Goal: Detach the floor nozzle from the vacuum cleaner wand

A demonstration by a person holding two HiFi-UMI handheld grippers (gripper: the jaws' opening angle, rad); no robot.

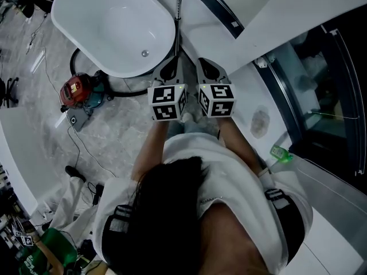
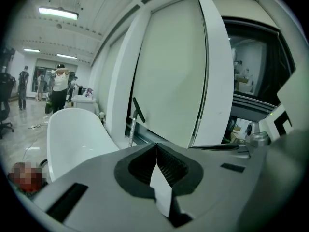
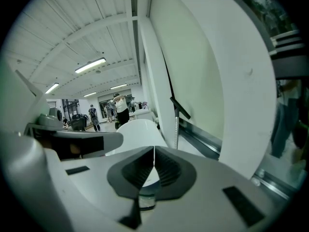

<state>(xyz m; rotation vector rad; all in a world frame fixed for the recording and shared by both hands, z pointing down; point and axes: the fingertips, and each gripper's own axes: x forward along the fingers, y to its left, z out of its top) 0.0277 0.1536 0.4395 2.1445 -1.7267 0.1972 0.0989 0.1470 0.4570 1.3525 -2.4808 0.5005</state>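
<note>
Since both grippers are shut and level with each other, what matters to me is where the wand stands from them. From the head view the left gripper (image 1: pixel 171 62) and the right gripper (image 1: pixel 207 63) sit side by side at centre, noses toward 12 o'clock. Each gripper view shows its ribbed pads pressed together with nothing between them. The wand (image 1: pixel 178 10) lies dead ahead at 12 o'clock, a thin chrome tube drawn as a line from the top edge down to just beyond the left gripper's nose. It stands just beside the right rim of the white bathtub (image 1: pixel 170 27) and against the white wall panel (image 2: pixel 164 71). Its long axis is close to upright. In the left gripper view the tube (image 2: pixel 132 129) rises at about 11 o'clock of the jaws, and in the right gripper view the tube (image 3: pixel 176 129) rises at about 1 o'clock, apart from both. I judge the left gripper slightly nearer. A black bar (image 3: pixel 179 108) sits slanted across the tube's top end. I cannot tell whether that is the handle or the floor nozzle, and the tube's foot is hidden behind the grippers. At 9 o'clock on the floor rests the red canister (image 1: pixel 76 90), and its black hose (image 1: pixel 129 94) runs along the tub's near edge toward the grippers. I reckon both must open before anything can be gripped.
</note>
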